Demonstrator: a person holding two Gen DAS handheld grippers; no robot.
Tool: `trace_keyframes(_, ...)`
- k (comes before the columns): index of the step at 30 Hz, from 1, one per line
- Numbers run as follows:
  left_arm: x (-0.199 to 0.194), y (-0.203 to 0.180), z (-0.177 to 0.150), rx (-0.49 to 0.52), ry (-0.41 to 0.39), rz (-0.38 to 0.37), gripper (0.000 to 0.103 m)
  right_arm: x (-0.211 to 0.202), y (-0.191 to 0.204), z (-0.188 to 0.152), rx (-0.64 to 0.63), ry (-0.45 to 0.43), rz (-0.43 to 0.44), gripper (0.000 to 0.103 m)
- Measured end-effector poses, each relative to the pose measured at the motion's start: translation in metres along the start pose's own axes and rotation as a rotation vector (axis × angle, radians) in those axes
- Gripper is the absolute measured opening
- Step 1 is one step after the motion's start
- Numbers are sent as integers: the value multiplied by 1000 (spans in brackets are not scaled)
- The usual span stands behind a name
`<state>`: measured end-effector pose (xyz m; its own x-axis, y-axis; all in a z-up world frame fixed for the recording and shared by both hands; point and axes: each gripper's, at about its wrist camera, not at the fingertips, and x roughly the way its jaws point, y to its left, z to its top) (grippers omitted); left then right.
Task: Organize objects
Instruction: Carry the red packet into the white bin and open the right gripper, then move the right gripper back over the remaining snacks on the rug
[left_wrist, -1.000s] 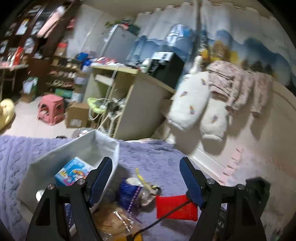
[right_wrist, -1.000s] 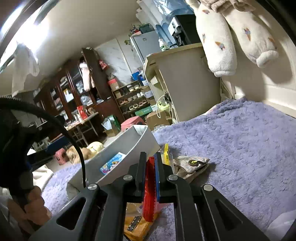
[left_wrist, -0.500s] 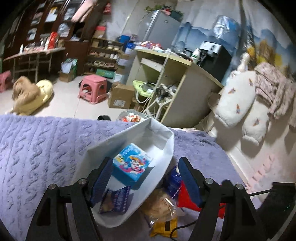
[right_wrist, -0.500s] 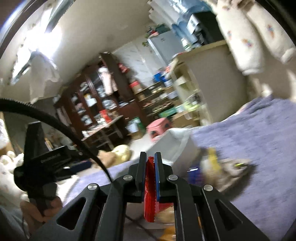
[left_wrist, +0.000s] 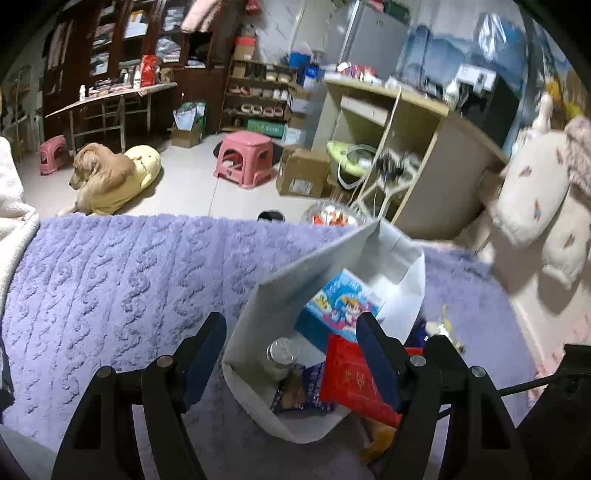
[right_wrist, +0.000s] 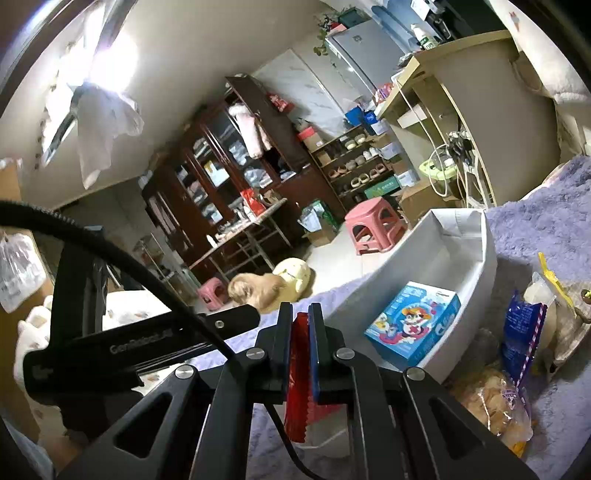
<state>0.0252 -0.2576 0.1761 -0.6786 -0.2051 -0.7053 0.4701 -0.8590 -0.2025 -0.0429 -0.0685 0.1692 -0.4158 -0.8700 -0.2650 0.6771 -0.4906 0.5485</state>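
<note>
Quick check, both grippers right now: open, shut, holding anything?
Left gripper: open, empty, poised above the white bin.
Right gripper: shut on the red packet.

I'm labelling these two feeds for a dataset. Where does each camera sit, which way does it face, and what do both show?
Left wrist: on the left hand-held gripper, looking down over its open fingers at the white bin on the purple blanket.
Right wrist: on the right hand-held gripper, looking low across the bin into the room; its fingers are shut on the red packet, and the left hand-held gripper's body shows at left.
Shared: bin, blue box, red packet, pink stool, dog.
</note>
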Motion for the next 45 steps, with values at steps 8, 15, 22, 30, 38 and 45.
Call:
trace_keyframes(8,30,-21,-8,89,120,38,69,14,-22,-16,26,60,-60,12)
trace_keyframes(15,24,-31,-9,123,97,62,69,-12,-11,-9,-58,-4,-141,35)
trace_keyframes(22,-3,-93,-28,309,-9,-63,64,-95,-15,-19,-165,-61,-392,40)
trace_keyframes(30,-7,-160,-79,516,28,-367,46,-140,-56,-23,-35,12,-556,46)
trace_keyframes(38,12,-179,-98,569,37,-321,44,-137,-73,-27,-114,108,-692,42)
trace_keyframes(45,19,-184,-98,577,11,-270,46,-134,-91,-25,-57,149,-704,42)
